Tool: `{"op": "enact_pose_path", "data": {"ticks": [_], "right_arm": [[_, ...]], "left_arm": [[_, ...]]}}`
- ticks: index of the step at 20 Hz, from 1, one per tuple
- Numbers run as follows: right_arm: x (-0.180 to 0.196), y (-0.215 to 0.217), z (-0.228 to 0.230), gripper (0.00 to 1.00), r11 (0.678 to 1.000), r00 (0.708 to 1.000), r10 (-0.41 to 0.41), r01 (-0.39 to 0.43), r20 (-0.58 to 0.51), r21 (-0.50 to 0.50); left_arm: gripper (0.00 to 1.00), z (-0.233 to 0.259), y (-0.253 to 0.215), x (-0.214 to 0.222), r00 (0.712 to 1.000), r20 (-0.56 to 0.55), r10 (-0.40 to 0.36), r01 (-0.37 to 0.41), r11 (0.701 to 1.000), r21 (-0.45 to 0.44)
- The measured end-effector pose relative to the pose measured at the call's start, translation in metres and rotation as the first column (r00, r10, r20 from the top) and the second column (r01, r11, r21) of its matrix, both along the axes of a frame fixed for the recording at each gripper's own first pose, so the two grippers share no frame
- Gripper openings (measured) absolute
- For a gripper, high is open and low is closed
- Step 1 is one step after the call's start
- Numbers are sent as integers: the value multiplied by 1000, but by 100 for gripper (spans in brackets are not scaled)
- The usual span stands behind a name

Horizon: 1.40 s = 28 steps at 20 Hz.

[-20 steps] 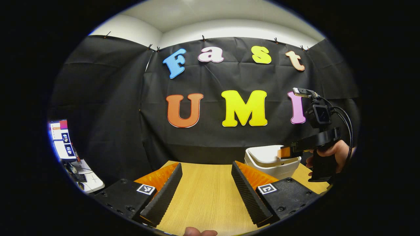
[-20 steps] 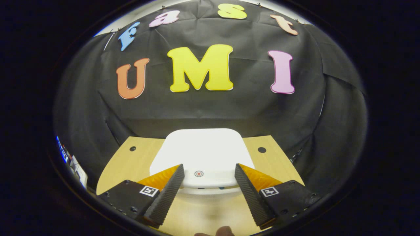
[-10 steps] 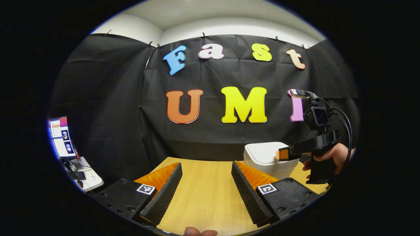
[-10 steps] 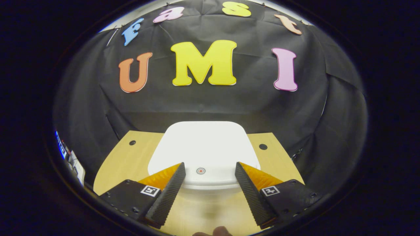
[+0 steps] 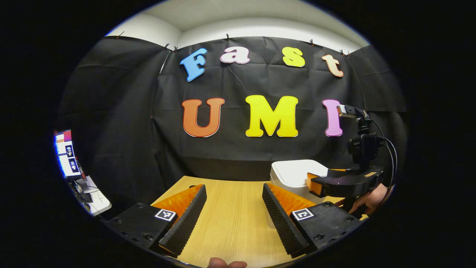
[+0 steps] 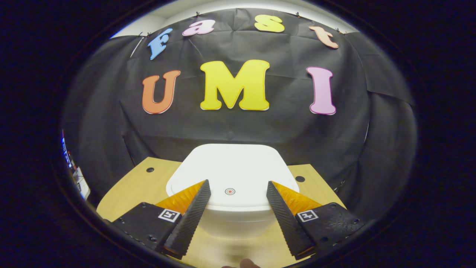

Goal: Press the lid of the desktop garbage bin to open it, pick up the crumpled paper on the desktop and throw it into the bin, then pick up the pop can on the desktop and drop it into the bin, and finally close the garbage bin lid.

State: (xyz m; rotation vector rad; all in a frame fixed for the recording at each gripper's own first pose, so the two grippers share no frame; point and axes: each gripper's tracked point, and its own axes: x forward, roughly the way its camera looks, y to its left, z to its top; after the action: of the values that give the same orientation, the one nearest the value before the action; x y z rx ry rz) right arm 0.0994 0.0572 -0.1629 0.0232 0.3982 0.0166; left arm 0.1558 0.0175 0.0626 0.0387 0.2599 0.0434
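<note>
The white desktop bin (image 6: 234, 223) stands on the wooden table with its lid (image 6: 234, 165) down flat. A small red ring mark (image 6: 230, 191) sits near the lid's front edge. My right gripper (image 6: 238, 182) is open, its fingers spread over the lid's front edge on either side of that mark. Whether they touch the lid I cannot tell. In the left gripper view the bin (image 5: 292, 173) is at the right, with the right gripper (image 5: 311, 183) level at lid height against its near side. My left gripper (image 5: 234, 186) is open over bare table, left of the bin.
The wooden table (image 5: 230, 219) ends at the black cloth wall behind the bin. Two dark holes (image 6: 150, 169) mark the tabletop's back corners. A hand (image 5: 368, 203) holds the right gripper. A lit monitor (image 5: 66, 152) and a small white desk stand far left.
The right gripper has dropped and levelled out, ending at lid height close to the bin. The lid has stayed down. The left gripper has turned slightly.
</note>
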Motion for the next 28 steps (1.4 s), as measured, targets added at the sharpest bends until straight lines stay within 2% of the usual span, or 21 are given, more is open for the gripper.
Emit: {"op": "enact_pose_path", "data": {"ticks": [5, 9, 14, 17, 22, 25, 28], "right_arm": [[-3, 0, 9, 94, 1000, 999, 12, -13, 44, 8], [-14, -11, 27, 95, 998, 993, 61, -60, 105, -16], [-30, -76, 53, 96, 1000, 985, -21, 22, 170, -3], [-35, -107, 76, 96, 998, 976, -61, 62, 210, 2], [-44, -125, 115, 95, 997, 959, -79, 75, 274, 25], [-46, -133, 127, 95, 997, 949, -75, 75, 305, 14], [-50, -132, 127, 95, 998, 951, -66, 62, 302, 22]], "left_arm": [[97, 11, -13, 14, 999, 19, -38, 38, 999, 14], [97, 24, -27, 33, 997, 43, -67, 66, 998, 24], [97, 44, -49, 59, 991, 91, -99, 94, 994, 59], [96, 51, -70, 72, 986, 107, -125, 123, 992, 33], [97, 63, -99, 87, 981, 134, -138, 140, 990, -4], [97, 64, -106, 88, 981, 133, -144, 143, 990, 21], [97, 64, -103, 90, 986, 127, -110, 111, 994, -2]]}}
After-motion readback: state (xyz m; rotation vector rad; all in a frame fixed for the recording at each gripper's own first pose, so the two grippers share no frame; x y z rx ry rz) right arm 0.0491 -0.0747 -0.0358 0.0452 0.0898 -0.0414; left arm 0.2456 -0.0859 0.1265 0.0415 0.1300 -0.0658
